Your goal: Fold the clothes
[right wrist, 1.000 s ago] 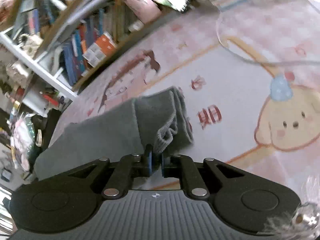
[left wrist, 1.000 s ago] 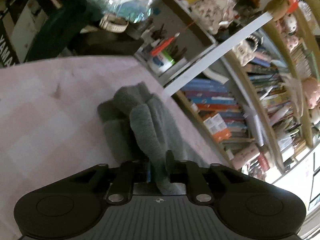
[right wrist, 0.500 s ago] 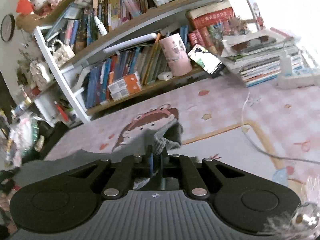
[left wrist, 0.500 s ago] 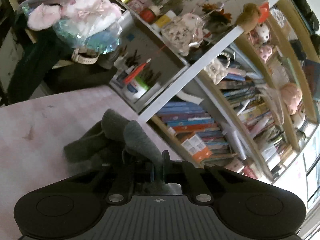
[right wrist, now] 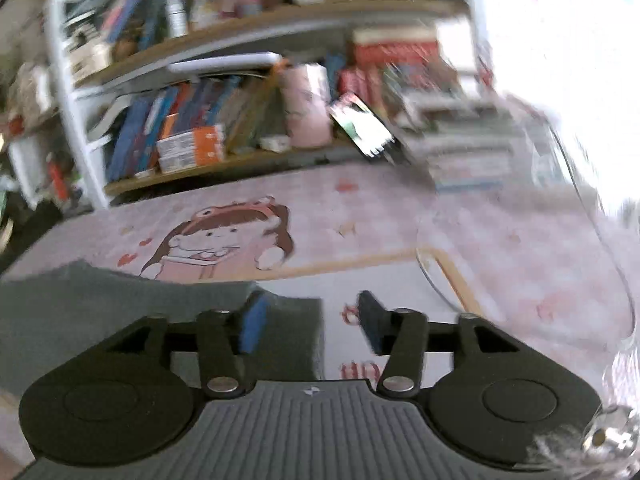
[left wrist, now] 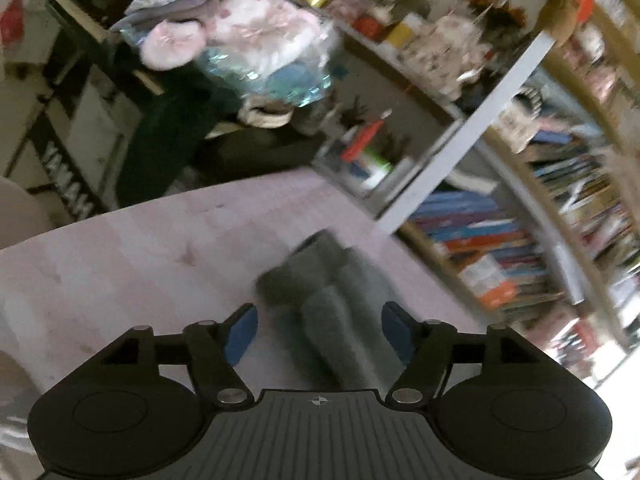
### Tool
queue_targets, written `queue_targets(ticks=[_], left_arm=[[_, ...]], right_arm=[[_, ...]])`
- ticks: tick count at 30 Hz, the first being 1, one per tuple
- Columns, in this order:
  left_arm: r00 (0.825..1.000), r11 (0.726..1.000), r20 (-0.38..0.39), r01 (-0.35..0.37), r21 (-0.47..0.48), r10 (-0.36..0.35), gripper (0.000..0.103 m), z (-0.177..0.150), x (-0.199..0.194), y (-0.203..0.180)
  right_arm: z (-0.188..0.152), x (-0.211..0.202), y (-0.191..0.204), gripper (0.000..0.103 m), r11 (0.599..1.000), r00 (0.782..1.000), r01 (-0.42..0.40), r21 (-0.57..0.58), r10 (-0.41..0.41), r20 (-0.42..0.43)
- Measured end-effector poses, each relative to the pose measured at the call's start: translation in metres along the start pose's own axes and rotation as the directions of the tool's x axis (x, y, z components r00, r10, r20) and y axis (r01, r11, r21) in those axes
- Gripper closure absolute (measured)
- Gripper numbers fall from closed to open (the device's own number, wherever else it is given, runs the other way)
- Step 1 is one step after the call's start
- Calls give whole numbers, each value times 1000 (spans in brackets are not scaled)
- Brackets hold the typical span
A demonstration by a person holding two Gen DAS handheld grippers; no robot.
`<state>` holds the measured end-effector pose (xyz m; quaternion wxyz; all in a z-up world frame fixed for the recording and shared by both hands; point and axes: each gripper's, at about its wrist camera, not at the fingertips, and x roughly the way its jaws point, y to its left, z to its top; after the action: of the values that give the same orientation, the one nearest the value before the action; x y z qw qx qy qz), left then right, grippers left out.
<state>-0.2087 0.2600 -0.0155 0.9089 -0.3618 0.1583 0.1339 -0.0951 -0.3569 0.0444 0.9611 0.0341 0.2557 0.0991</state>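
Note:
A grey knitted garment (left wrist: pixel 336 312) lies bunched in rolls on the pink mat (left wrist: pixel 132 256), right in front of my left gripper (left wrist: pixel 320 328), which is open and empty with the cloth between its blue pads. In the right wrist view the same garment (right wrist: pixel 92 312) lies flat at the lower left. My right gripper (right wrist: pixel 312 320) is open and empty over its right edge; the left pad is over the cloth, the right pad over the mat (right wrist: pixel 500 248).
Bookshelves (right wrist: pixel 208 132) packed with books run along the mat's far edge. A pink cup (right wrist: pixel 308 108) and a book stack (right wrist: pixel 460 148) stand there. A dark keyboard stand and bags (left wrist: pixel 240 52) sit beyond the mat. A clear cable (right wrist: pixel 432 280) loops at right.
Both grippers have opened and let go of the grey garment, which now lies on the mat. Both views are blurred by movement.

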Motion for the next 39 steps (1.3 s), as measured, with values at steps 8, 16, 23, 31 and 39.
queue_targets(ticks=[8,16,23,31,39], left_arm=[[998,998,-13,-62,-22,62,27,3,21,1],[996,1000,-90,13,2,-13,50,4,56,-18],[992,999,-126,22,-35,-26,76,13,100,-30],[982,982,50,186,-35,-185,83,29,83,-56],[998,993,18,67,-97,-66,82,23,88,-24]], right_arm=[[-11,28,2,42,996,991,-36,81,46,-126],[-10,55,1,49,992,980,-79,94,95,-177],[13,107,6,57,996,985,-79,42,85,-148],[38,164,21,57,995,991,-57,81,66,-116],[37,167,36,53,995,989,-92,21,94,-112]])
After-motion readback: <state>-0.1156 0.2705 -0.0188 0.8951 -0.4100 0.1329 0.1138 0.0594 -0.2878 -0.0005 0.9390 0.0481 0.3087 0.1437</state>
